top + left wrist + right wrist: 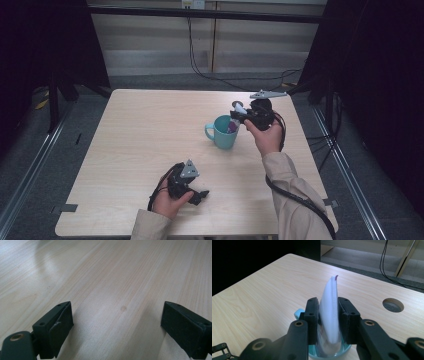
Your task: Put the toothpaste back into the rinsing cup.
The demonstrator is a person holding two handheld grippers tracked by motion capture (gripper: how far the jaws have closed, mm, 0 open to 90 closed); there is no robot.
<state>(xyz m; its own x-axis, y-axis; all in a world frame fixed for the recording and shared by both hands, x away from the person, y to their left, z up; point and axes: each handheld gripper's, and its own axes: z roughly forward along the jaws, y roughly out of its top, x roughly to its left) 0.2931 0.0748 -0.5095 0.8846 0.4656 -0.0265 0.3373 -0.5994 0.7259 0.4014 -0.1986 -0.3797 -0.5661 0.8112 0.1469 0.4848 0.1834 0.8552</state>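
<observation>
A teal mug (223,132) stands right of the table's middle, handle to the left. Just above its mouth my right gripper (241,111) is shut on a thin white packet (330,312) with a purple edge. The packet's lower end reaches into the mug's rim (344,350). Something purple (232,126) shows inside the mug. Near the front edge my left gripper (200,195) rests low over the table. Its black jaws stand wide apart in the left gripper view, with bare wood between them (117,322).
The pale wooden table (145,130) has a round cable hole (393,305) near its far right corner. Black cables (295,195) trail from the right gripper down along the sleeve. Dark curtains and frame posts flank the table on both sides.
</observation>
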